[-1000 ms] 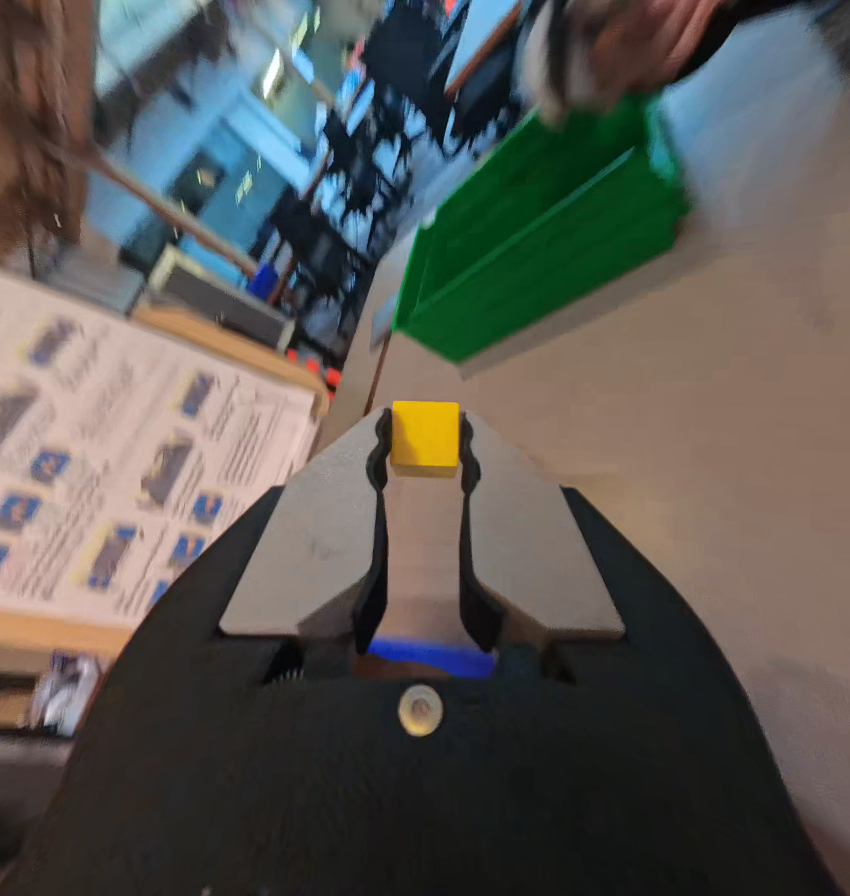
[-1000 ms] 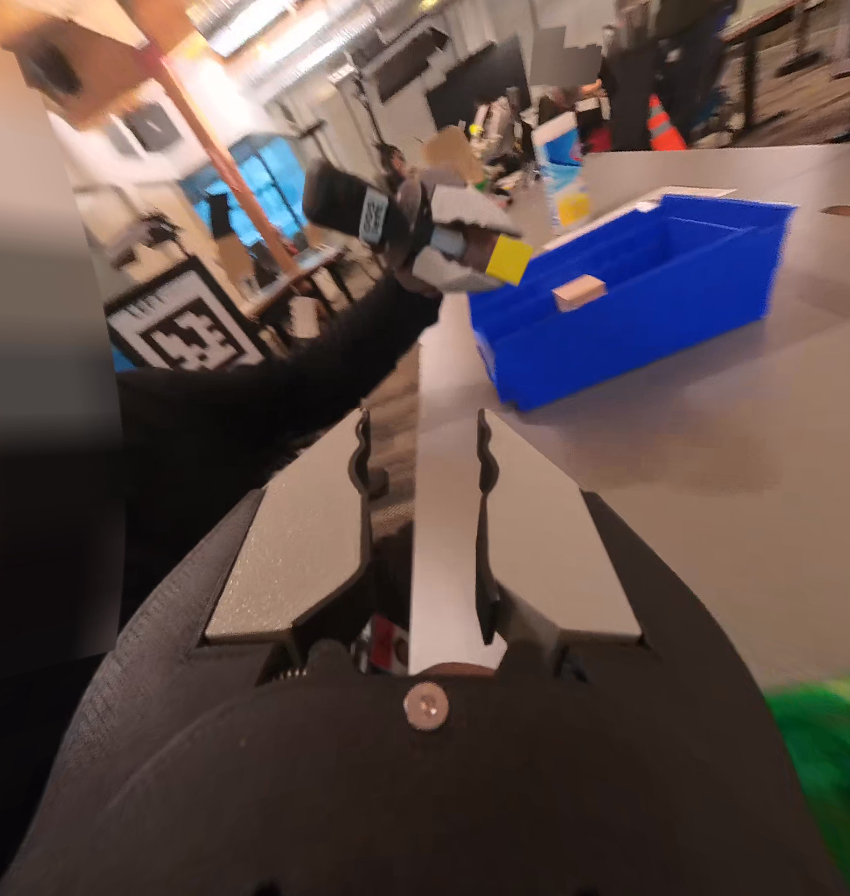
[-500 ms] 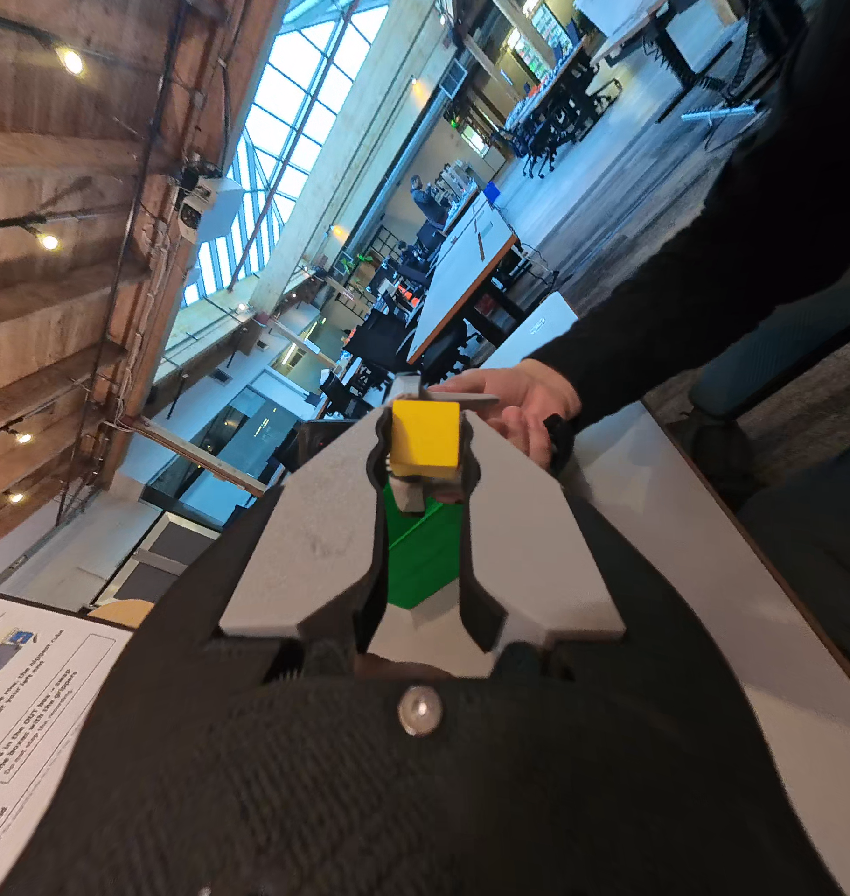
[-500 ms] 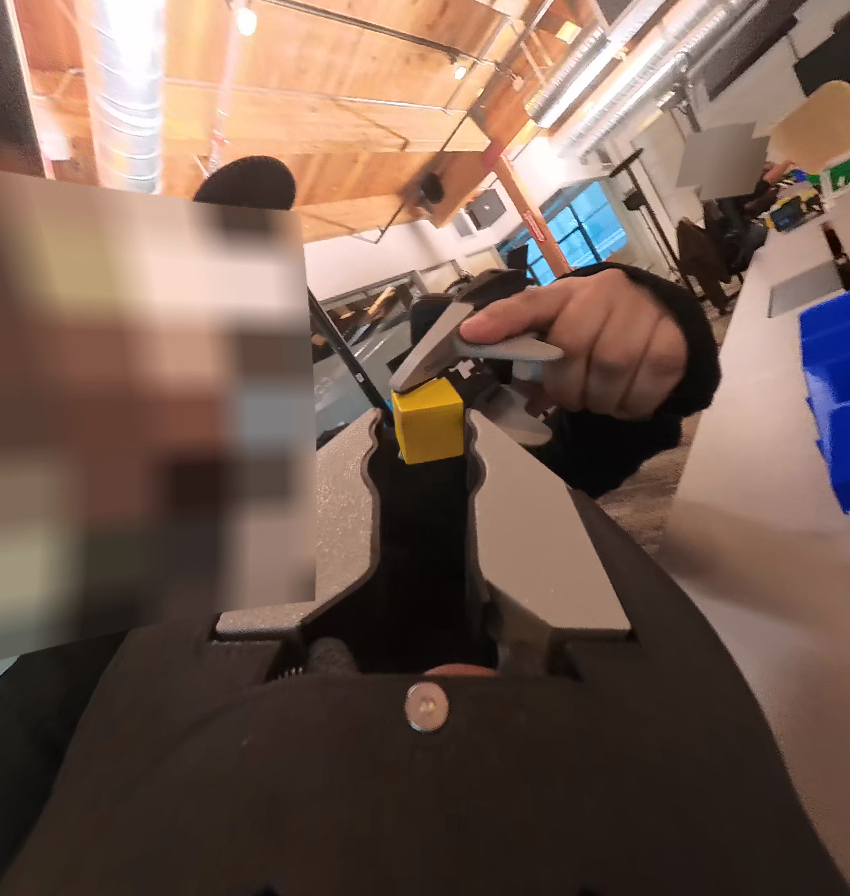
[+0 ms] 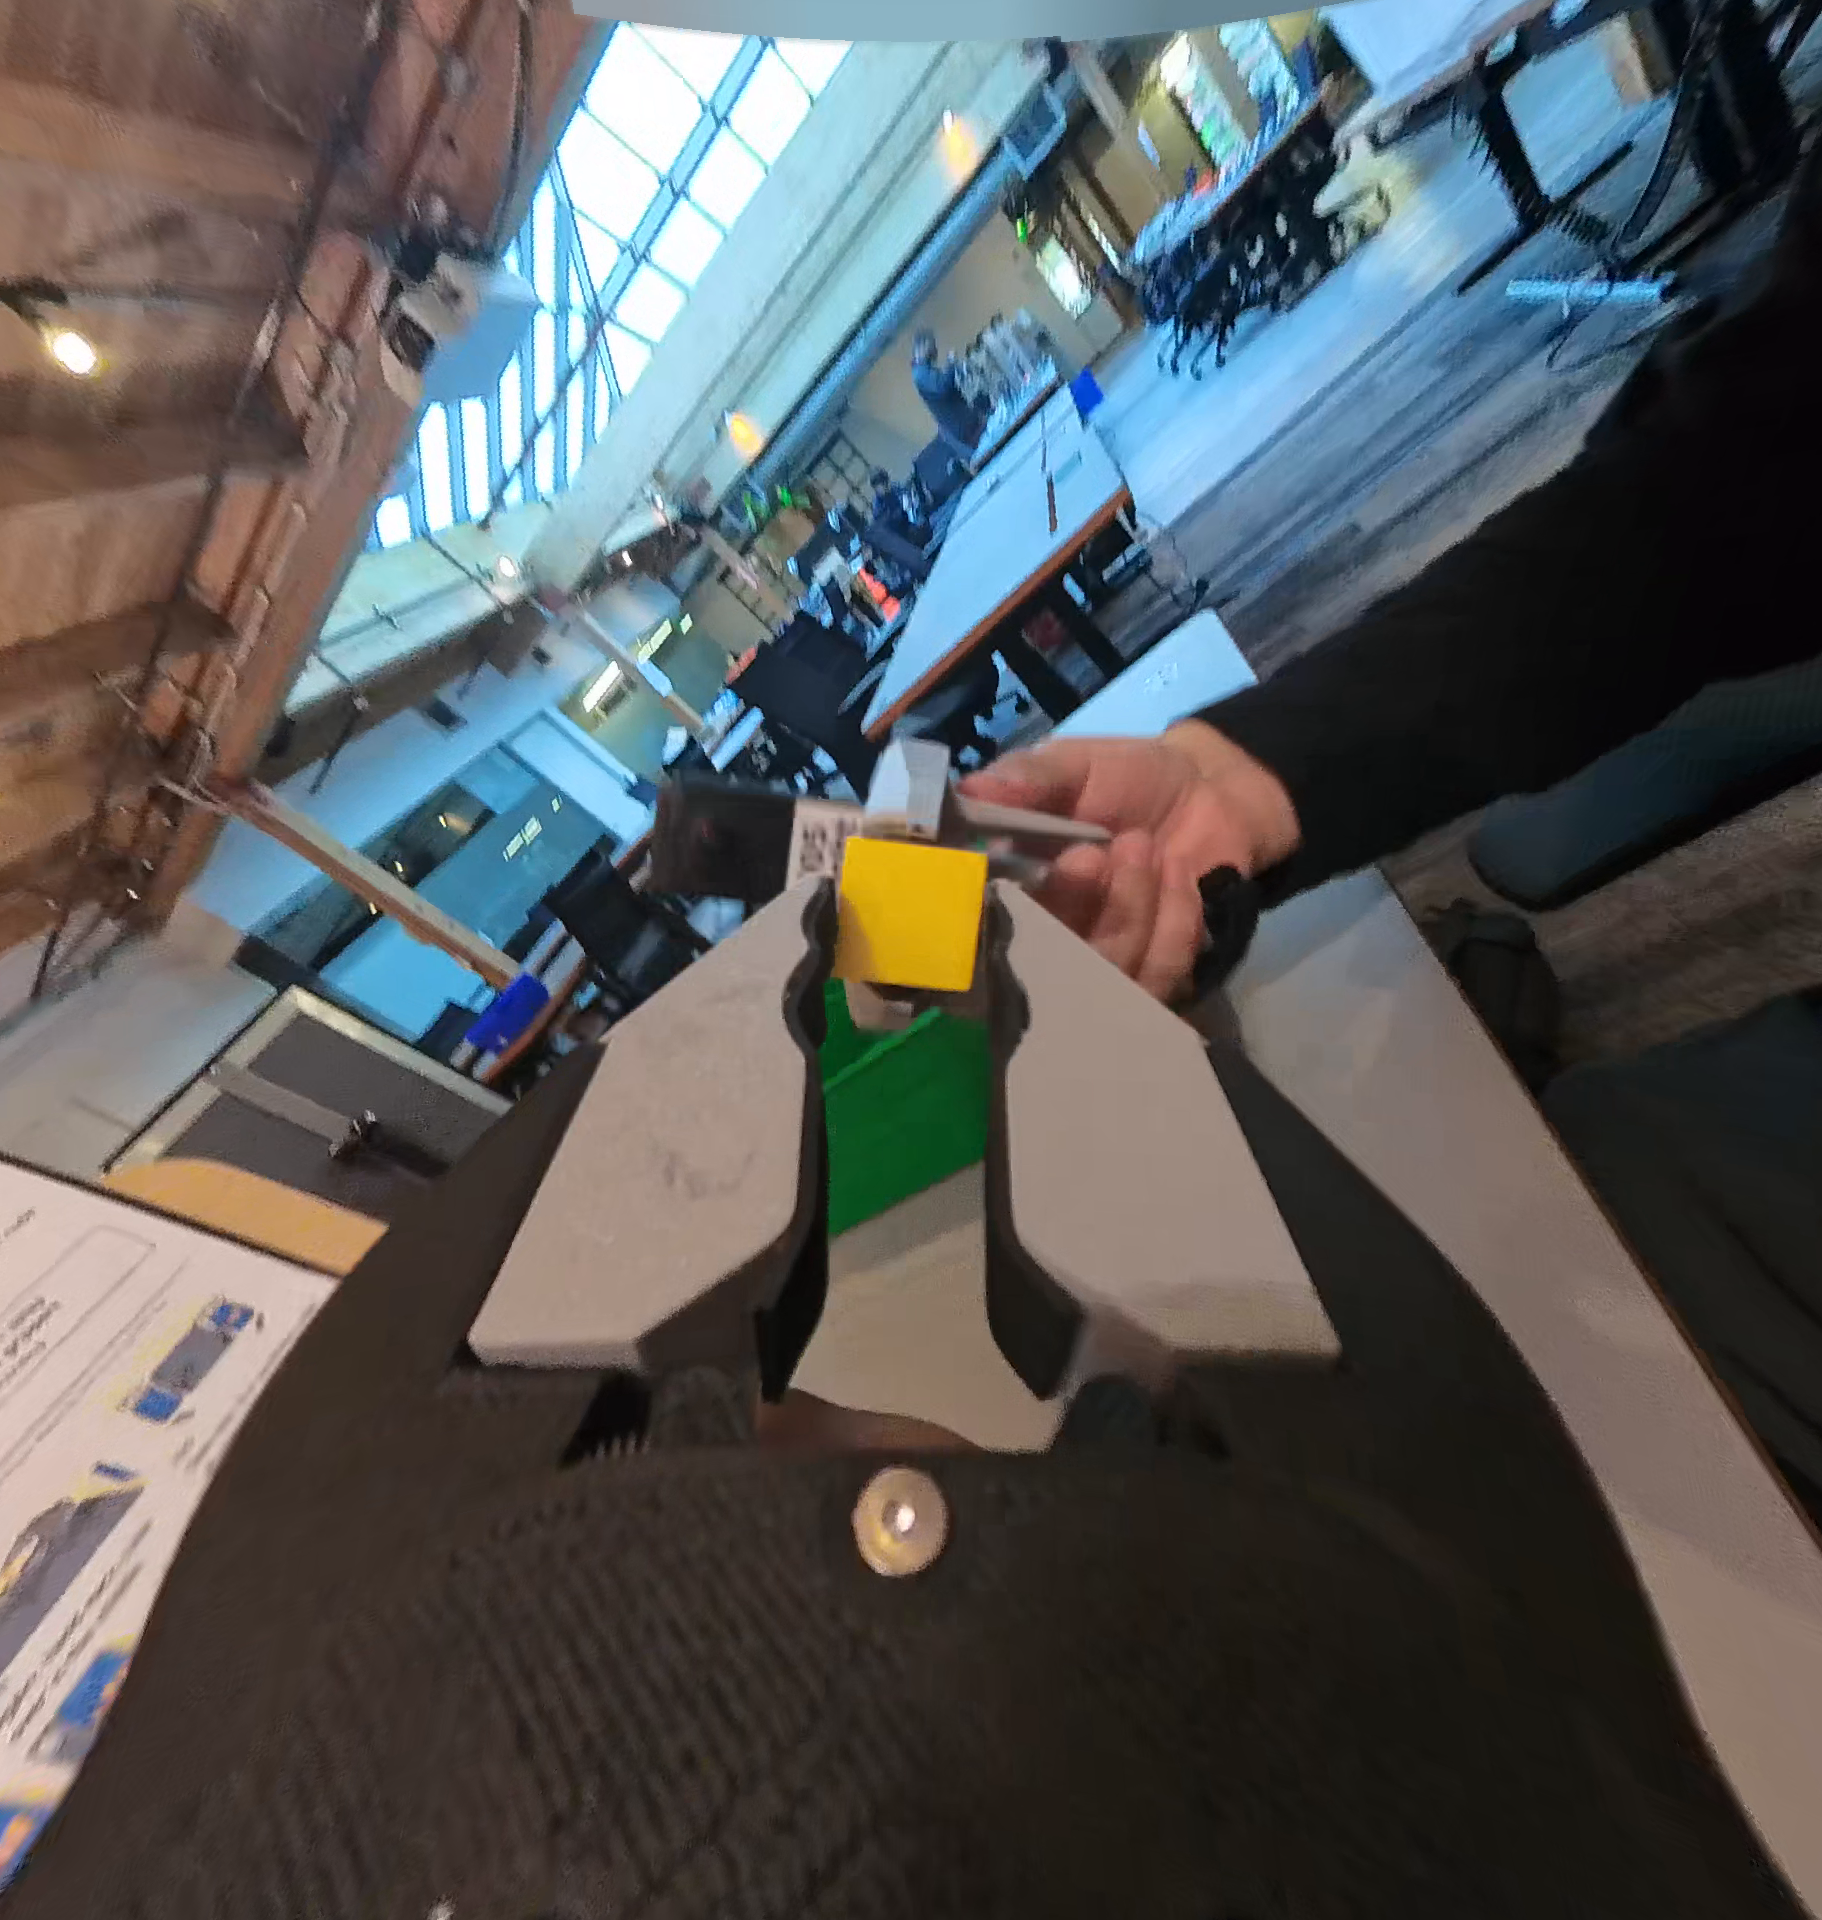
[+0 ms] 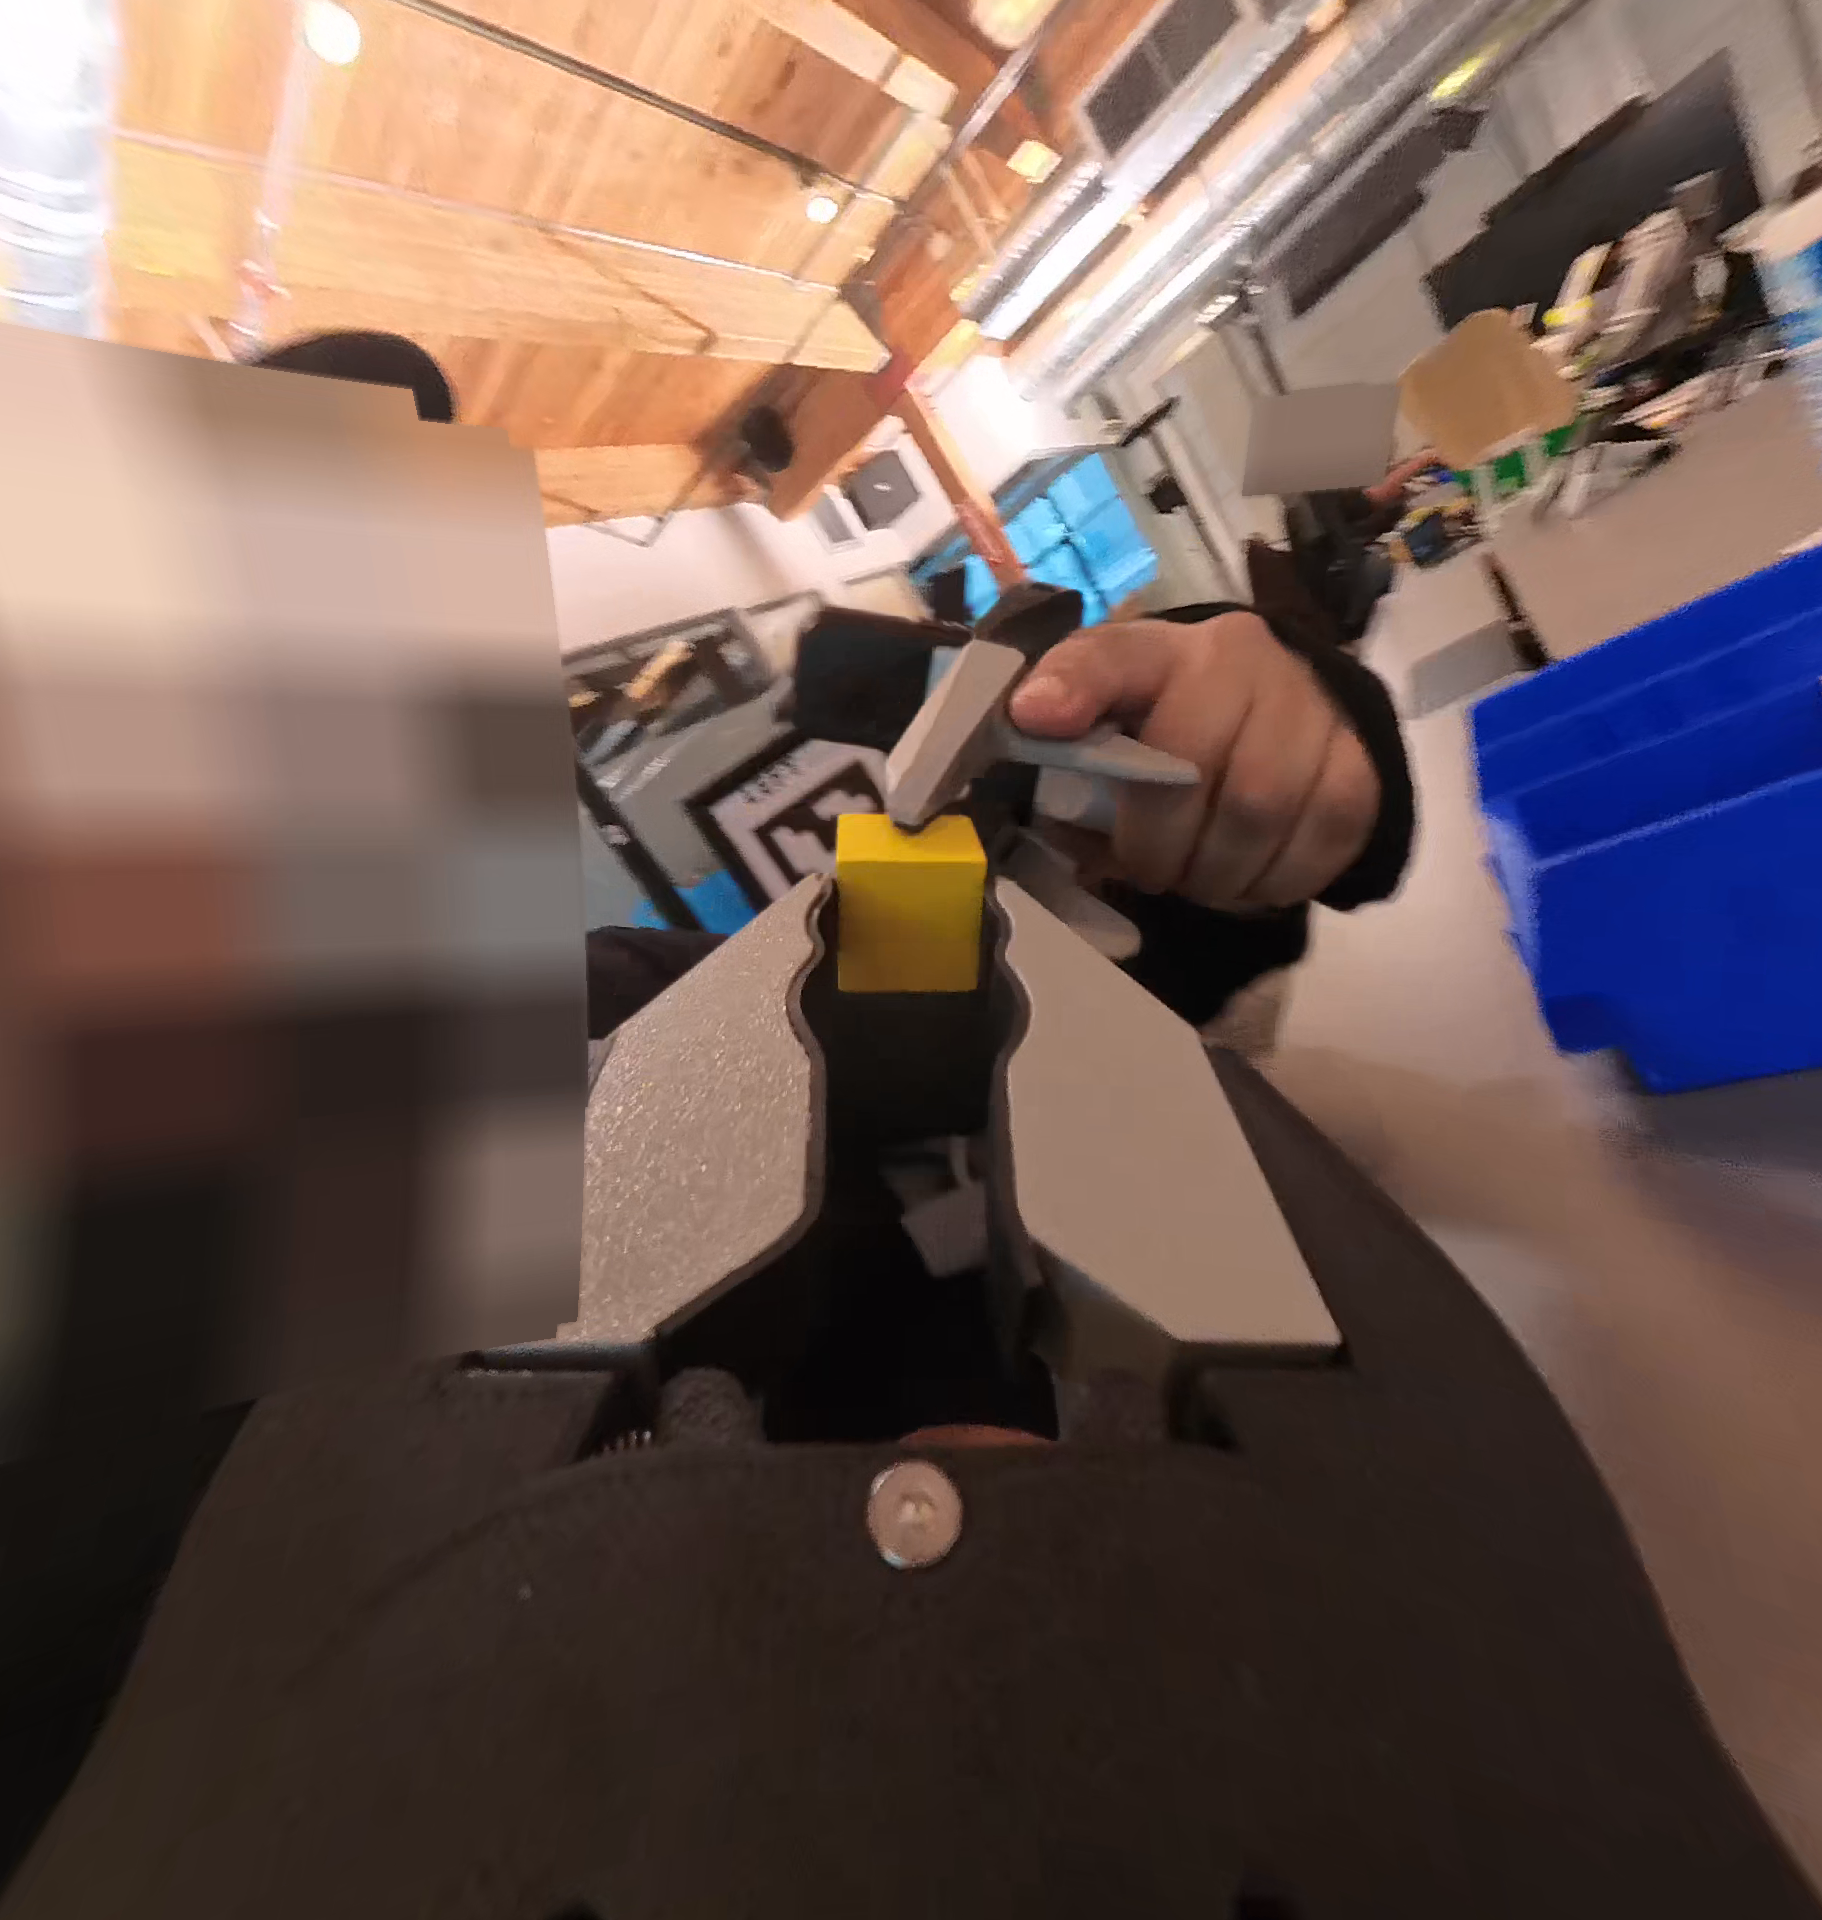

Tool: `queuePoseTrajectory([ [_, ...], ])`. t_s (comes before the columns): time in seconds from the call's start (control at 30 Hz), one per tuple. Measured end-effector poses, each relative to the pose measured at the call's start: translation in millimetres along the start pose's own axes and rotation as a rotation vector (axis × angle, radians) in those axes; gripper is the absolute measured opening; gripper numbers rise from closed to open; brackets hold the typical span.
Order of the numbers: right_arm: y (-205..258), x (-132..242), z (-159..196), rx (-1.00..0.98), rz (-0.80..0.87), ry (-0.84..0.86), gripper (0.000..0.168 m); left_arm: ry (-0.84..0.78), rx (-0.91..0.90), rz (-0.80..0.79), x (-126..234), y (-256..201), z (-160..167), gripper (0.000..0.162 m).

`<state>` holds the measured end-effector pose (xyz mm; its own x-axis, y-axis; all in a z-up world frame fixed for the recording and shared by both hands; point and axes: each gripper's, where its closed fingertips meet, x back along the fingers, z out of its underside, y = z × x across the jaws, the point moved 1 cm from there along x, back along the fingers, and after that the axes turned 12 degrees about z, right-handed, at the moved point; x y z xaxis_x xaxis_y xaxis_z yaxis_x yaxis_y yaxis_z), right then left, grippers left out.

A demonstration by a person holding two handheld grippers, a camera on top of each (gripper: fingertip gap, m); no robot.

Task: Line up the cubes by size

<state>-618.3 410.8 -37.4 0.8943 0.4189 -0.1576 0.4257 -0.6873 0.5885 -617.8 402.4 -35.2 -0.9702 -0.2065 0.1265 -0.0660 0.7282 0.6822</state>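
The yellow cube (image 5: 910, 927) sits up in the air, pinched between both claws. The left gripper (image 5: 908, 940) squeezes its sides, and the right gripper (image 6: 908, 920) squeezes it too, above the grey table (image 5: 1343, 1049).

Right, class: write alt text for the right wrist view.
A yellow cube sits between the right gripper fingertips, while the left gripper, held in a hand, touches its top. A blue bin sits on the right.

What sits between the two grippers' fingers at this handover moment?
Only the yellow cube: in both wrist views it sits between the left gripper fingers and the right gripper fingers, held up off the table.
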Motion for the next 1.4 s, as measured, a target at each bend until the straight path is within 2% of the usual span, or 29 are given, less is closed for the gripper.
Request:
queuePoseTrajectory([
  [0.03, -4.8, 3.9, -1.3, 0.037, 0.071, 0.009, 0.025, 0.039, 0.019, 0.019, 5.6, 0.7, 5.6, 0.025],
  [0.17, -16.6, 38.4, -10.5, 0.26, 0.37, 0.08, 0.024, 0.318, 0.134, 0.113, 59.9, 15.7, 53.4, 0.014],
  [0.23, -22.9, 64.3, -15.2, 0.361, 0.508, 0.139, 0.024, 0.578, 0.244, 0.154, 104.5, 22.9, 103.6, 0.031],
  [0.3, -35.5, 96.6, -20.3, 0.448, 0.664, 0.213, 0.024, 0.853, 0.299, 0.148, 157.5, 29.9, 156.3, 0.039],
  [0.37, -49.8, 133.2, -26.4, 0.501, 0.82, 0.287, 0.025, 1.06, 0.364, 0.139, 204.4, 33.2, 197.5, 0.047],
  [0.47, -66.7, 184.2, -32.3, 0.56, 0.993, 0.409, 0.025, 1.234, 0.472, 0.169, 249.0, 28.9, 240.0, 0.047],
  [0.63, -88.4, 243.9, -25.6, 0.62, 1.103, 0.66, 0.025, 1.4, 0.576, 0.27, 275.1, 14.5, 287.7, 0.046],
  [0.83, -120.0, 281.2, 7.6, 0.616, 1.089, 0.996, 0.025, 1.451, 0.568, 0.361, 267.2, 7.2, 313.5, 0.045],
  [1.0, -146.8, 281.9, 34.7, 0.628, 1.049, 1.182, 0.025, 1.417, 0.606, 0.393, 266.6, 7.4, 314.2, 0.045],
  [1.2, -167.6, 262.8, 49.3, 0.666, 0.974, 1.205, 0.025, 1.282, 0.587, 0.318, 252.6, 20.9, 305.7, 0.044],
  [1.3, -175.4, 259.8, 57.3, 0.654, 0.941, 1.23, 0.025, 1.192, 0.564, 0.258, 240.7, 36.7, 287.7, 0.044],
  [1.4, -182.5, 257.9, 60.3, 0.644, 0.926, 1.237, 0.025, 1.059, 0.503, 0.196, 218.7, 55.9, 256.5, 0.044],
])
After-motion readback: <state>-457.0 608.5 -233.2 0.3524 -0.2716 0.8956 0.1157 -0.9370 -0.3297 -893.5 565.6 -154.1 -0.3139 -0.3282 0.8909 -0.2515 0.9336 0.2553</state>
